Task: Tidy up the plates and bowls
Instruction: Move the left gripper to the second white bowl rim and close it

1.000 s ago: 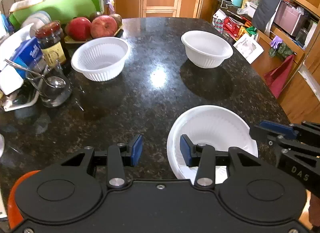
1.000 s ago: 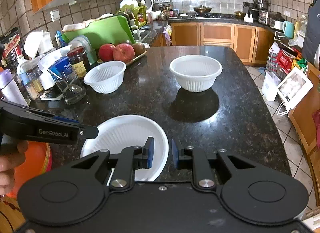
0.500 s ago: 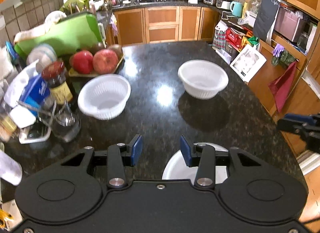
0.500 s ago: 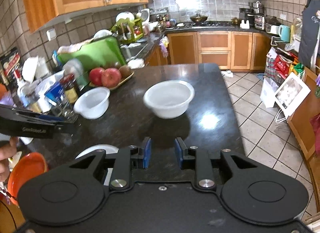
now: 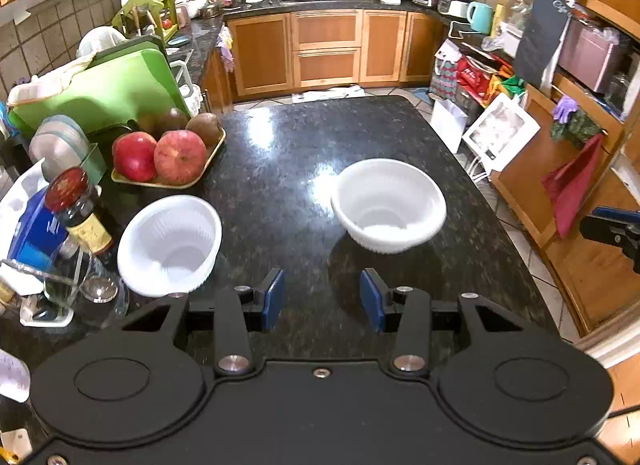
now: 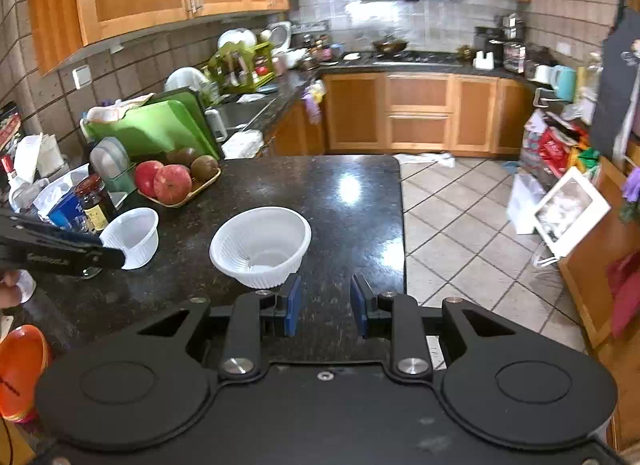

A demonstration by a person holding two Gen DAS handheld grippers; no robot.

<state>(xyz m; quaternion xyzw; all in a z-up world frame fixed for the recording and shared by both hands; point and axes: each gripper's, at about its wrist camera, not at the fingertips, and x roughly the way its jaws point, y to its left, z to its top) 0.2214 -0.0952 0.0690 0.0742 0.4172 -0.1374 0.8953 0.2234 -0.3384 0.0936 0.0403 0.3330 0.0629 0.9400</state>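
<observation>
Two white ribbed bowls stand on the black granite counter (image 5: 288,185). The left bowl (image 5: 170,245) sits beside the jars; it also shows in the right wrist view (image 6: 134,235). The right bowl (image 5: 388,205) sits mid-counter, and also shows in the right wrist view (image 6: 260,245). My left gripper (image 5: 320,299) is open and empty, held above the counter short of both bowls. My right gripper (image 6: 325,305) is open and empty, just right of the right bowl. The white plate is hidden below the gripper bodies.
A tray of red fruit and kiwis (image 5: 168,157), a dark sauce bottle (image 5: 78,213), a glass with a spoon (image 5: 68,293) and a green cutting board (image 5: 100,85) crowd the counter's left side. An orange plate (image 6: 20,369) lies at the near left. The counter's right edge drops to tiled floor (image 6: 460,233).
Both grippers pulled back and rose, so the white plate dropped out of view beneath them. The right gripper's jaws opened wider. The bowls stayed in place.
</observation>
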